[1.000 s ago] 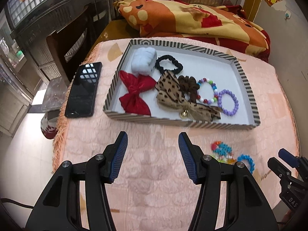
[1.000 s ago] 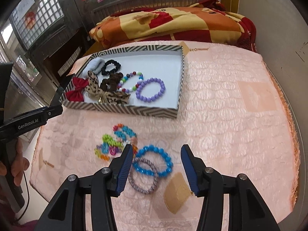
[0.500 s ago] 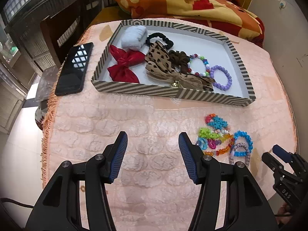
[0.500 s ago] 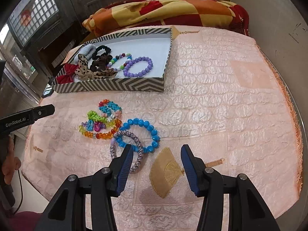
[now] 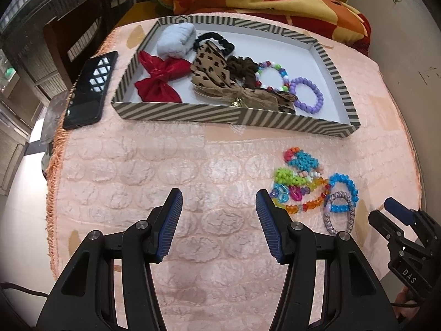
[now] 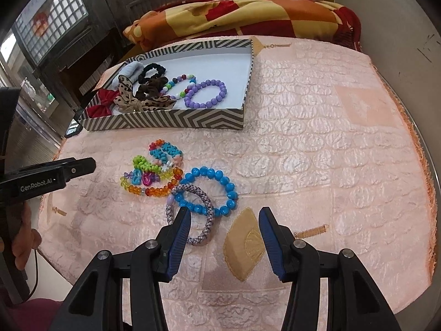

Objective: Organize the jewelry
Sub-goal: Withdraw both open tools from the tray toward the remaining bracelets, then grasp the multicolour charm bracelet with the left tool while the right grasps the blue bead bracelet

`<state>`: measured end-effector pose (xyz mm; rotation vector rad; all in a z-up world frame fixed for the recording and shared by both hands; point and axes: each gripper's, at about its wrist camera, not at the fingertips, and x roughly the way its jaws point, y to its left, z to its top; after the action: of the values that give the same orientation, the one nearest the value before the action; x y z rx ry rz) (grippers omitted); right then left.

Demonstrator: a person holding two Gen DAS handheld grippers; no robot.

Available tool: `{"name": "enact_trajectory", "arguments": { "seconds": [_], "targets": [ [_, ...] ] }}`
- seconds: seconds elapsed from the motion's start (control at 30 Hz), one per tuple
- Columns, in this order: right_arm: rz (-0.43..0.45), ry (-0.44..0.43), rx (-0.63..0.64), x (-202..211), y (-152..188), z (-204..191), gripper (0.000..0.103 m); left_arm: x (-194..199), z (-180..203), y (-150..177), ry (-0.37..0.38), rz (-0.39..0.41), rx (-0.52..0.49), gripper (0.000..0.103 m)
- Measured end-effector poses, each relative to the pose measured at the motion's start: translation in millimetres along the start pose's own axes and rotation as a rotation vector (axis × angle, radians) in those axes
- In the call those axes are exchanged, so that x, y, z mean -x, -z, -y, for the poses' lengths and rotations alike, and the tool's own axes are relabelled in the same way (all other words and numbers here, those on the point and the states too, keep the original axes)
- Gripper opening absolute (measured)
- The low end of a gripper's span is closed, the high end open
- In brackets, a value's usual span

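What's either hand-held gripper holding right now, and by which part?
Nothing. The left hand-held gripper and right hand-held gripper are both open and empty above the tablecloth; the bracelets lie ungripped.

left tongs [image 5: 219, 215] agape, right tongs [image 6: 224, 233] agape

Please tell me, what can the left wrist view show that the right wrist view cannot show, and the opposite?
Only the left wrist view shows the whole black phone beside the striped tray.

Only the right wrist view shows the tan fan-shaped patch on the cloth, and a person's hand at the left edge.

Both show the tray, the purple bead bracelet inside it, and the loose blue bead bracelet on the pink cloth.
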<state>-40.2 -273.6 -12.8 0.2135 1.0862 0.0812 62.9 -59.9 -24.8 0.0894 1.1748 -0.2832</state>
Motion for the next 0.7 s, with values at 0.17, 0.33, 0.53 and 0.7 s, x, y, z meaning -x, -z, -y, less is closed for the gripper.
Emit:
{"name": "enact_trajectory", "arguments": {
  "seconds": [0.17, 0.33, 0.53, 0.7],
  "targets": [
    [-0.004, 0.002, -0.021, 3.6, 4.3, 5.9, 0.049, -9.2, 14.8, -1.4, 0.037, -0.019, -0.036, 0.056],
    [-0.002, 0.008, -0.045, 9.4, 7.5, 12.4, 0.049, -21.7, 32.9, -3.8, 0.072, -0.034, -0.112, 0.056],
    [-0.009, 0.003, -0.084, 11.1, 10.1, 21.3, 0.049, -43.9, 47.8, -11.8, 0.091, -0.055, -0.194, 0.056],
    [-0.012, 0.010, -0.111, 9.1, 9.9, 26.5, 0.049, -58.1, 60.8, -18.3, 0.097, -0.063, -0.264, 0.056]
  ]
}}
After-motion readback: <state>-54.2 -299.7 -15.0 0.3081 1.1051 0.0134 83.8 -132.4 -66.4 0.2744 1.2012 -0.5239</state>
